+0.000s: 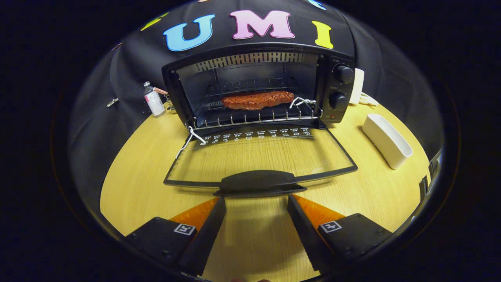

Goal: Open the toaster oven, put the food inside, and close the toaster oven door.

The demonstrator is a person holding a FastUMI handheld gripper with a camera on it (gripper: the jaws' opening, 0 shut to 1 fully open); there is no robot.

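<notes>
Holding: nothing; my claw (pixel 256 231) has its two fingers (pixel 207 231) spread wide apart over bare wood.
Claw position: fingertips sit just short of the door handle (pixel 256 183), not touching it that I can tell.
Toaster oven (pixel 258 88): black, standing at the far side of the bench (pixel 129 172), facing me with its mouth open.
Door (pixel 260 156): glass, folded fully down and lying nearly flat above the bench top, handle end toward me.
Food (pixel 258 100): a reddish-brown slab resting inside the oven on the wire rack (pixel 254 117), well beyond my fingers.
Knobs (pixel 343 73): two dark dials, one above the other, on the oven's right-hand panel.
White cord (pixel 190 137): looped at the door's left hinge, with another white loop at the right end of the rack.
Bench surface: pale wood grain, lit brightly, with the door's shadow across it.
White dish (pixel 387 140): long and narrow, on the bench to the right of the door, well apart from it.
Small bottle (pixel 153 100): white, upright just left of the oven.
Room: black cloth wall (pixel 129 70) hangs behind the oven and wraps around both sides.
</notes>
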